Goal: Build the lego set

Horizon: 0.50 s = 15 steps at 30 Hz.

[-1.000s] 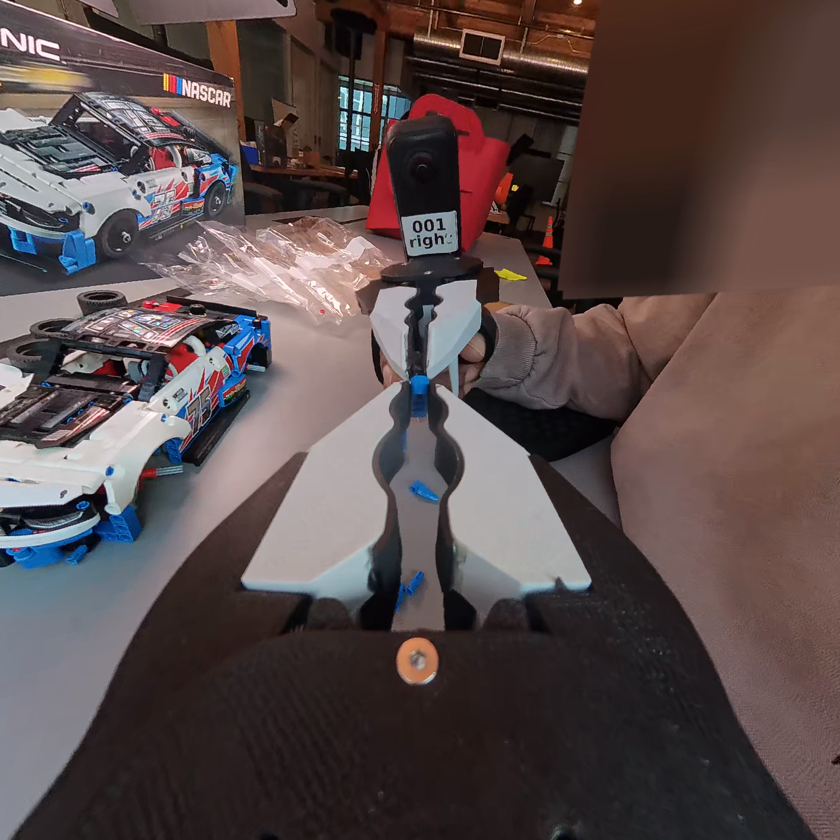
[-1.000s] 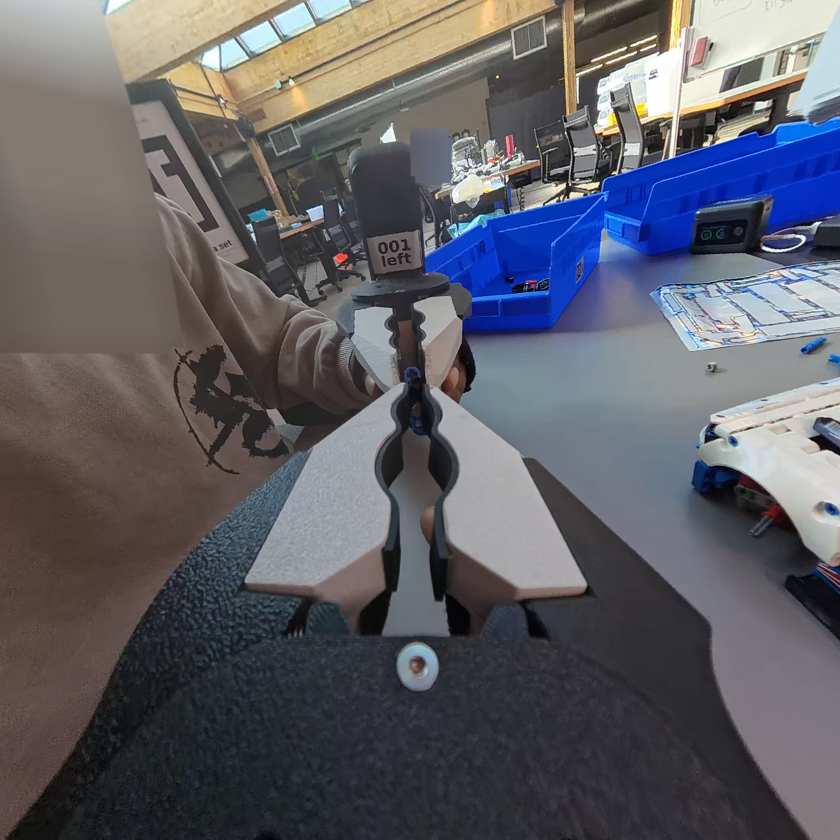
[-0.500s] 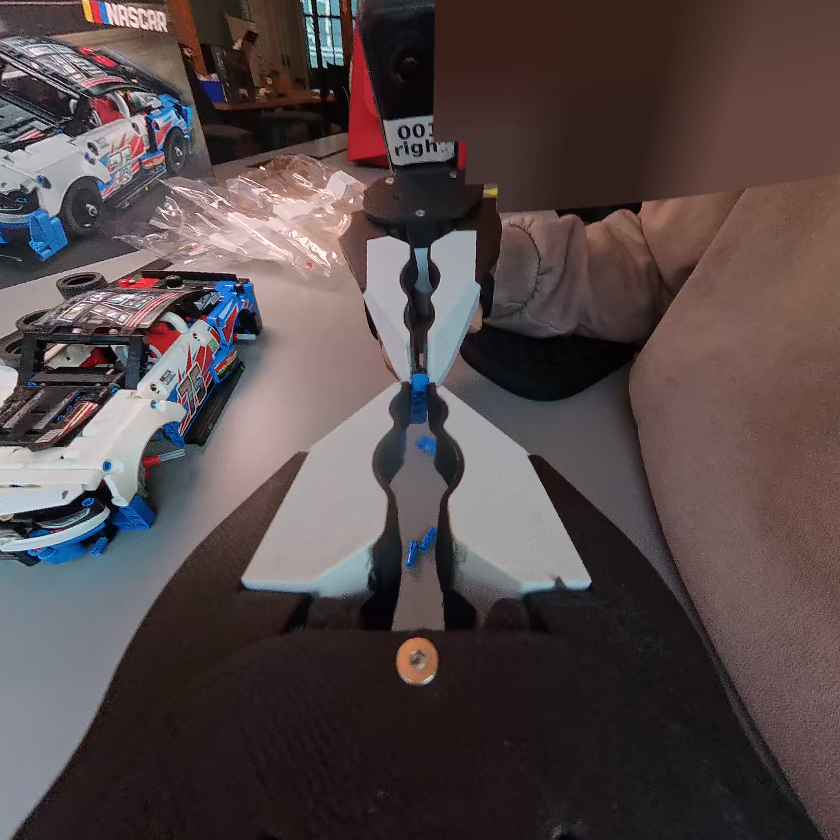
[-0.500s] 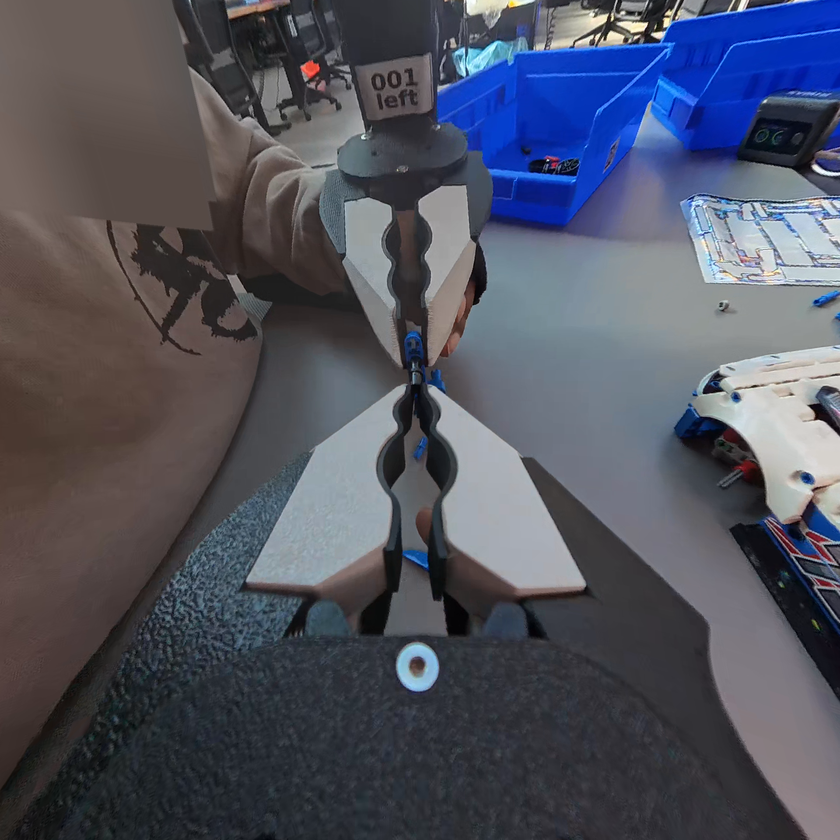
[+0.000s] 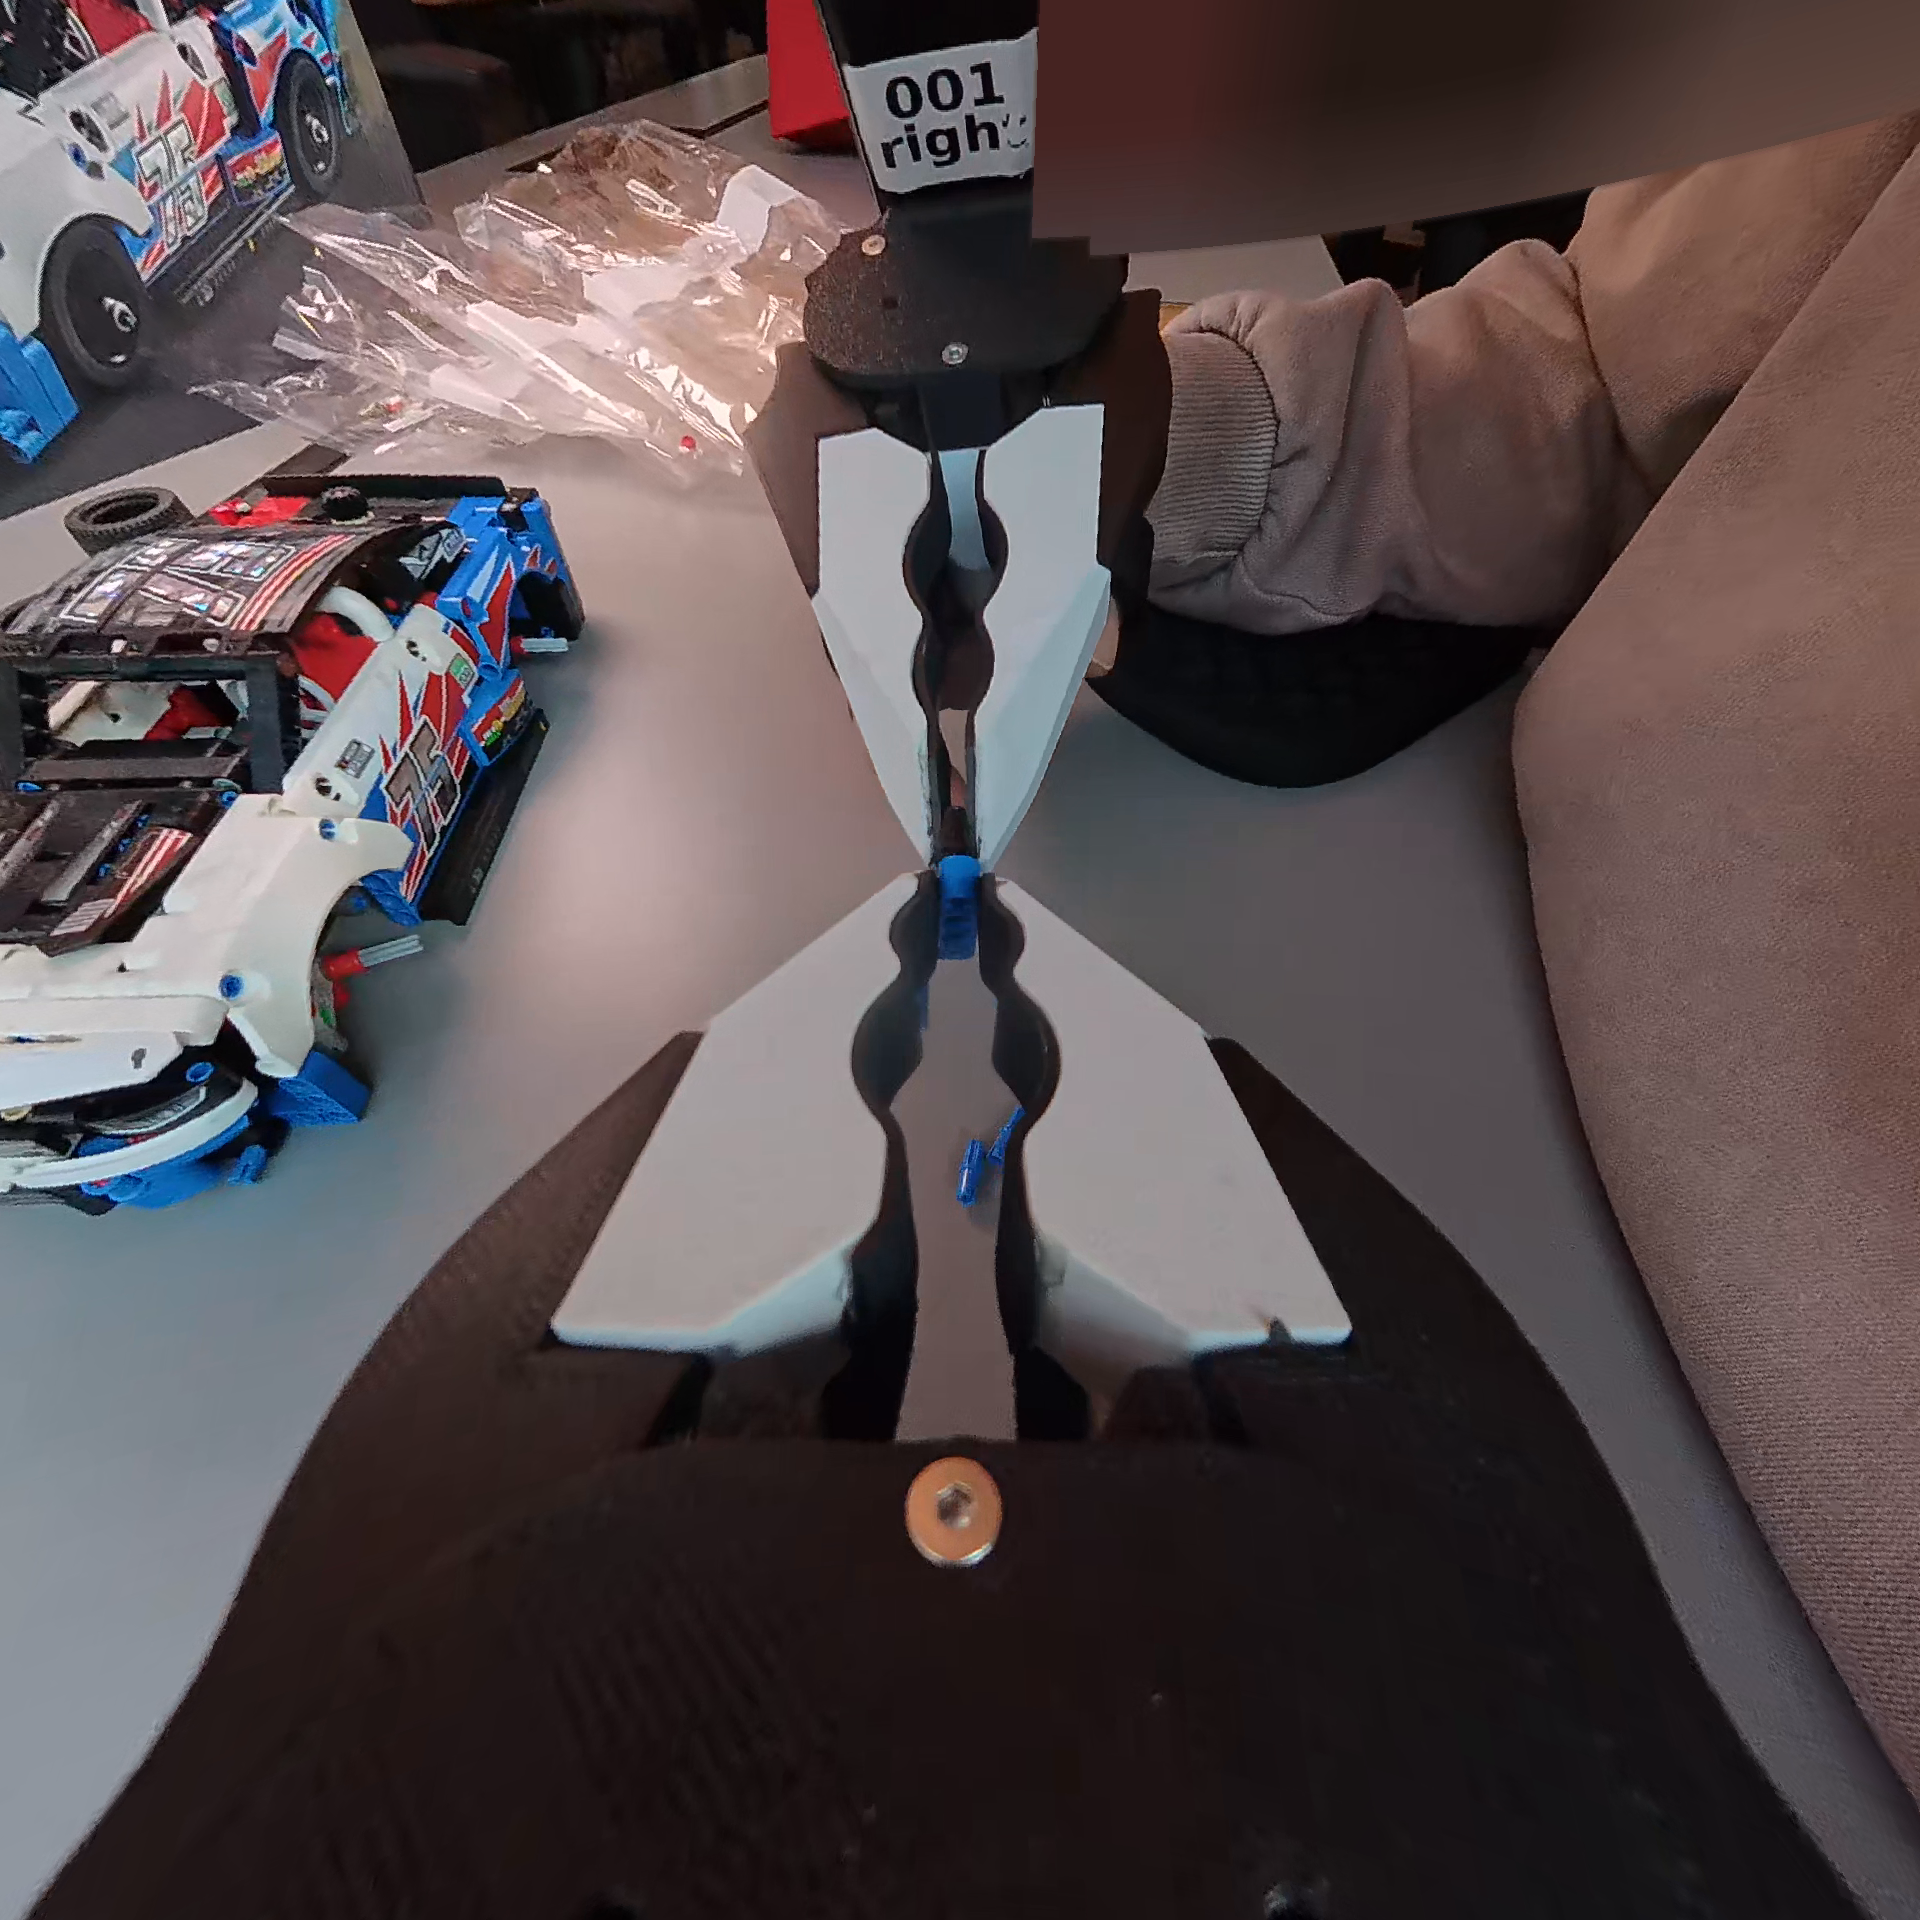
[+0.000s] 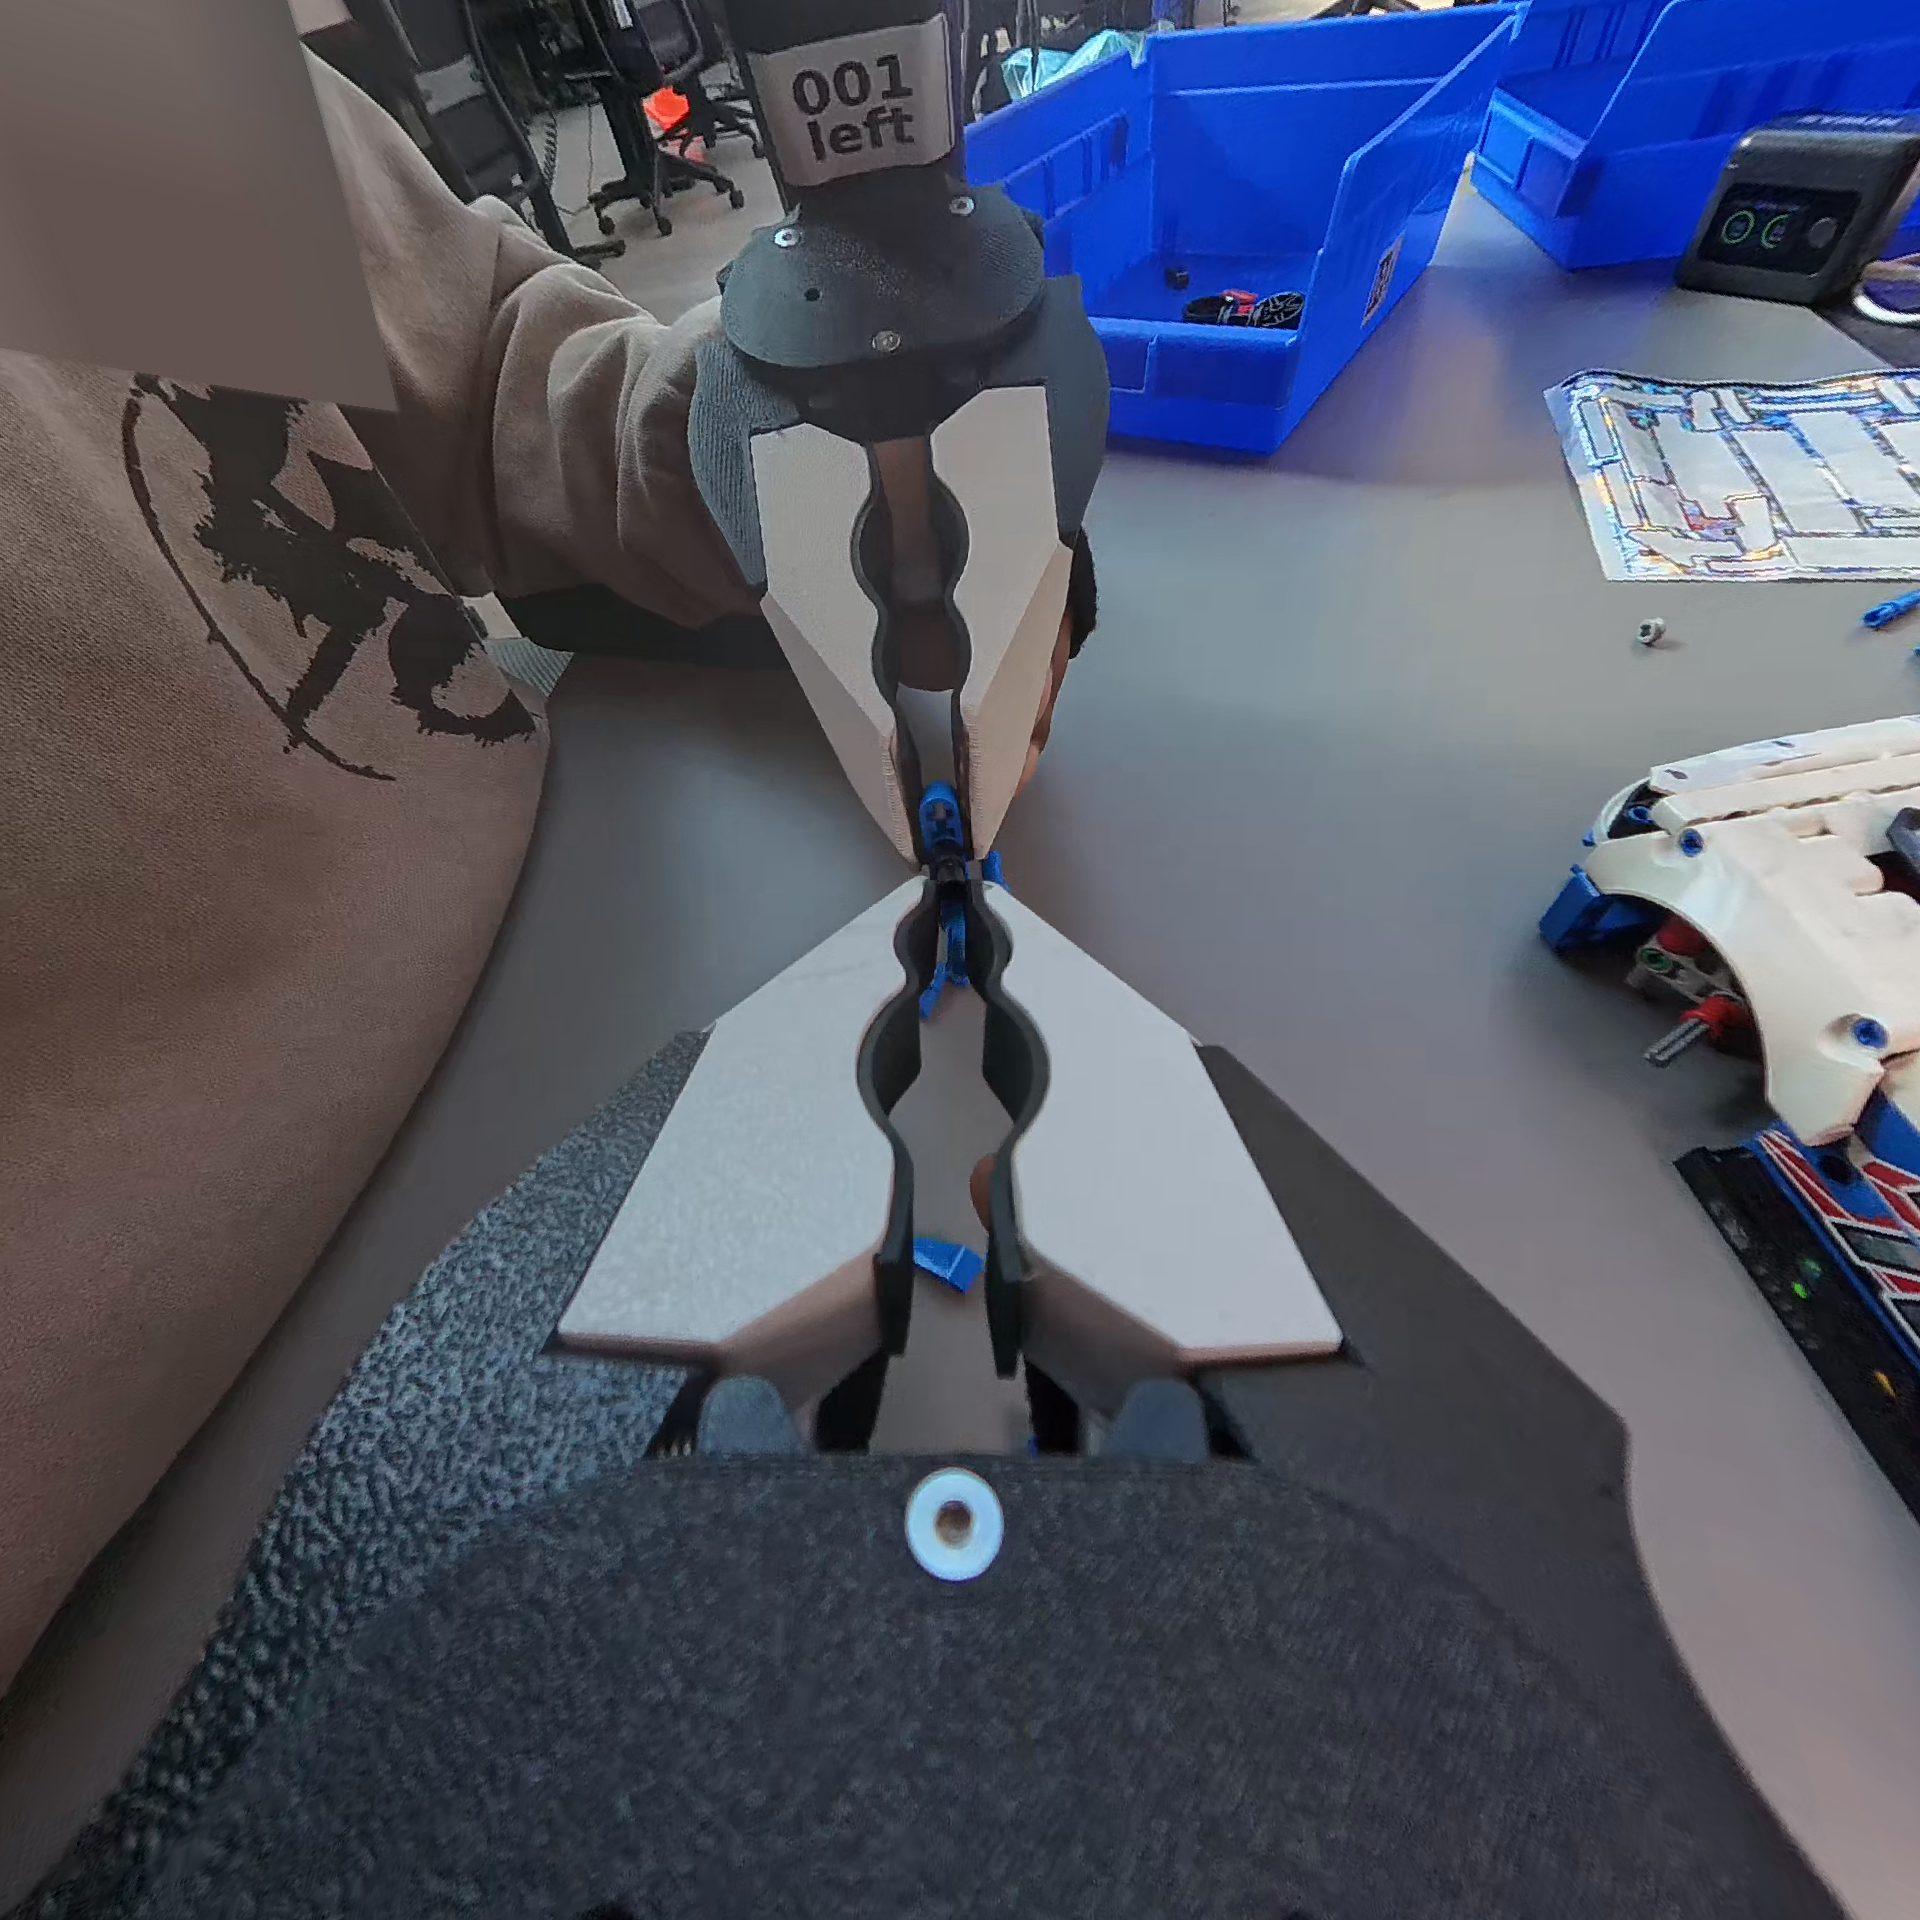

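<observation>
Left wrist view: left gripper [image 5: 954,883] clamped on a small blue connector [image 5: 956,906], tip to tip with the right gripper [image 5: 951,831], closed on a black pin [image 6: 948,868] just beyond. To its left the car model [image 5: 260,810] stands largely built; loose blue pins [image 5: 982,1153] below await fitting. Only the right wrist view shows blue bins [image 6: 1247,208] and the sticker sheet [image 6: 1756,478].

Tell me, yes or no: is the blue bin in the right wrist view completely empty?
No. The blue bin has a few small dark and red parts lying on its floor near the front wall.
</observation>
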Motion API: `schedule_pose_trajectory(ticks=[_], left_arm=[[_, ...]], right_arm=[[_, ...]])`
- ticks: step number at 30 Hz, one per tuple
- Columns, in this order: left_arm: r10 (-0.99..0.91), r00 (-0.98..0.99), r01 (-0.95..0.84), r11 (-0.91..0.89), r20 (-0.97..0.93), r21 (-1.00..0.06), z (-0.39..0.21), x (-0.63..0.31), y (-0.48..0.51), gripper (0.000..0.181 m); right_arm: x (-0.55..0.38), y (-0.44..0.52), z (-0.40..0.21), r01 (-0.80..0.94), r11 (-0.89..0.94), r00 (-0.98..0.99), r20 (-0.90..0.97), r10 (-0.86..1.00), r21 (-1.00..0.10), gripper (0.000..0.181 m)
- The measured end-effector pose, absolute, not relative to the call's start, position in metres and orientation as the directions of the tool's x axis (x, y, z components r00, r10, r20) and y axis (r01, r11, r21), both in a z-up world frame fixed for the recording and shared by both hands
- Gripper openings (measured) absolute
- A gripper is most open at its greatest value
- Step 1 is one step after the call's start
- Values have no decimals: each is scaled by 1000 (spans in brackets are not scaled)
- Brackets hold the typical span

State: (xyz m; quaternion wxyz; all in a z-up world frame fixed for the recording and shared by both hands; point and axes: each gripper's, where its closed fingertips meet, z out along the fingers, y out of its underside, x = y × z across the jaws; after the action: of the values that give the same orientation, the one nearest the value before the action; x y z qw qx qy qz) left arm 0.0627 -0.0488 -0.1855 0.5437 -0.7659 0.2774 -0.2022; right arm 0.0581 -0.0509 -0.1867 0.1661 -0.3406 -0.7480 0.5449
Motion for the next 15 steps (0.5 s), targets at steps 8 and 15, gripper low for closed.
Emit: schedule_pose_trajectory(ticks=[8, 15], left_arm=[[-646, 763, -191, -265, 27, -945, -186, 64, -49, 5], [-603, 798, -217, -307, 12, -927, -195, 51, -44, 5]], right_arm=[[57, -52, -188, 331, 165, -714, -132, 688, -929, 0], [56, -41, -183, 327, 142, -692, -134, 710, -934, 2]])
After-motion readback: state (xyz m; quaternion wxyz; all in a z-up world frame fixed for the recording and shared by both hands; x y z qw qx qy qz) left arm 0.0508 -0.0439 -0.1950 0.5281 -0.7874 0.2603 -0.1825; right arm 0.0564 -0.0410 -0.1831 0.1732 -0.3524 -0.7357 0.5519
